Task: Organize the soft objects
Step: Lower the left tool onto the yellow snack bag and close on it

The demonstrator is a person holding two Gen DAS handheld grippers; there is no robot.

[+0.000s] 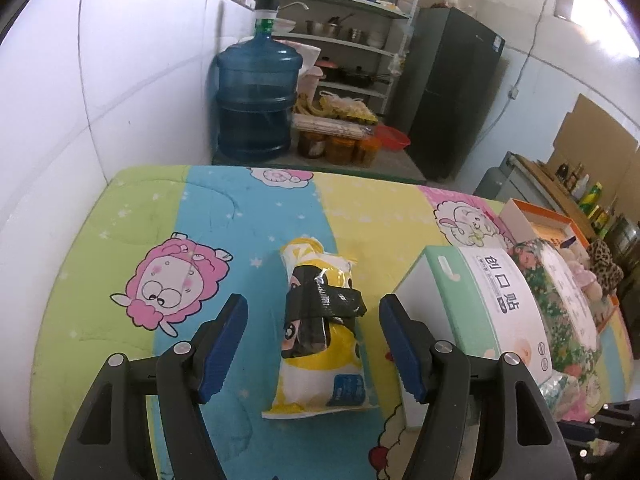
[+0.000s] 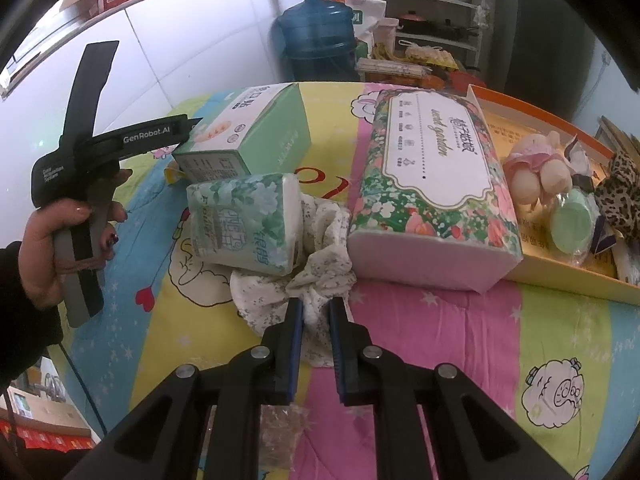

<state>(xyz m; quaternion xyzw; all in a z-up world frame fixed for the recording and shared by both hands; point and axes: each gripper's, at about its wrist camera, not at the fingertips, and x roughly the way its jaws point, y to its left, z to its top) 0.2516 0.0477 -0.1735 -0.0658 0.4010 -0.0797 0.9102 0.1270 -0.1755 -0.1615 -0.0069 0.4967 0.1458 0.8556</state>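
Floral cloth (image 2: 320,264) pinched in right gripper (image 2: 316,312) jaws; pickup under way.
Left gripper (image 1: 313,320) jaws wide, astride the yellow packet (image 1: 320,340) on the worktop (image 1: 160,208): close next, then lift.

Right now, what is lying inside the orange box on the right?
In the orange box I see a plush toy, a green round thing in clear wrap and a leopard-print cloth. What is beneath them is covered.
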